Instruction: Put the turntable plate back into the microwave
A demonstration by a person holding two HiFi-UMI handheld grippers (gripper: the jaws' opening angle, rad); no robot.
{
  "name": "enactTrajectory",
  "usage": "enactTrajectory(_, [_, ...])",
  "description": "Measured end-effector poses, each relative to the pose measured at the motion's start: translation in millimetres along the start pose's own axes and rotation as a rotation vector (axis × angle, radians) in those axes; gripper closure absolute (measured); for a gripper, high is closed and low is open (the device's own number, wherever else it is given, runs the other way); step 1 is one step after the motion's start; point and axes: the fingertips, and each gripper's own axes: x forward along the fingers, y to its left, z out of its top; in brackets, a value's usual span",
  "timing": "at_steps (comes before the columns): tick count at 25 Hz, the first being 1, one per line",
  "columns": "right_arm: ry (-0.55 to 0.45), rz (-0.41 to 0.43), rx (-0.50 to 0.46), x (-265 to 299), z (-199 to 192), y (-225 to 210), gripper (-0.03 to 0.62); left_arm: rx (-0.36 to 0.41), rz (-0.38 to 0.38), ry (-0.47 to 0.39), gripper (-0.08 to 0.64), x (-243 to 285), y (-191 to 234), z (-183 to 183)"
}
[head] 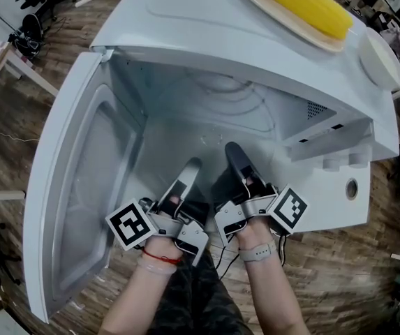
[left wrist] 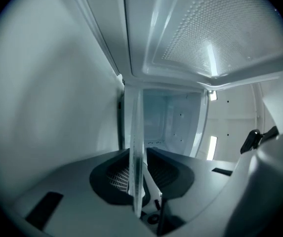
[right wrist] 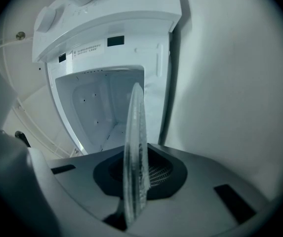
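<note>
A: Two grippers, what state?
B: The left gripper [head: 186, 176] and right gripper [head: 238, 162] are each clamped on the glass turntable plate [right wrist: 134, 147], which is seen edge-on between the jaws.
A: Plate located where?
B: It is held at the microwave's [head: 206, 40] open front. The door [head: 74, 187] is swung wide.

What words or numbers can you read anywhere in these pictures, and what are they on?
Label strip on the microwave, above its opening: small print, too blurred to read.
Marker cube on the left gripper: black-and-white square pattern, no letters or numbers.
Marker cube on the right gripper: same kind of pattern, no letters or numbers.
Nothing else readable shows.
</note>
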Motion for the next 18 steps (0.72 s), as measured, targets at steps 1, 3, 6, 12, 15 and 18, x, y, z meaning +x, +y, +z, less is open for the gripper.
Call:
enactTrajectory(1, [0.0, -0.002, 0.001, 0, 0, 0, 0.552, 0.001, 0.006, 0.007, 0.482, -1, 1, -1])
enactTrajectory(3, [0.002, -0.006, 0.011, 0, -1, 0, 0.552, -0.015, 0.01, -0.004, 0.5, -2, 3, -1])
enactTrajectory(6, [0.007, 0.016, 0.03, 2, -2, 6, 0.551, -0.033, -0.018, -0.033, 0.523, -2, 1, 2])
enactTrajectory(12, [0.036, 0.073, -0.039, -3, -2, 24, 0.465, -0.065, -0.056, -0.032, 0.523, -1, -5, 0])
enactTrajectory(15, [0.046, 0.054, -0.052, -14, -4, 21, 0.465, -0.06, -0.06, -0.021, 0.523, -1, -5, -5])
enactTrajectory(18, [0.069, 0.045, -0.053, -25, -11, 17, 0.466, -0.062, -0.07, -0.03, 0.523, 0, -5, -1])
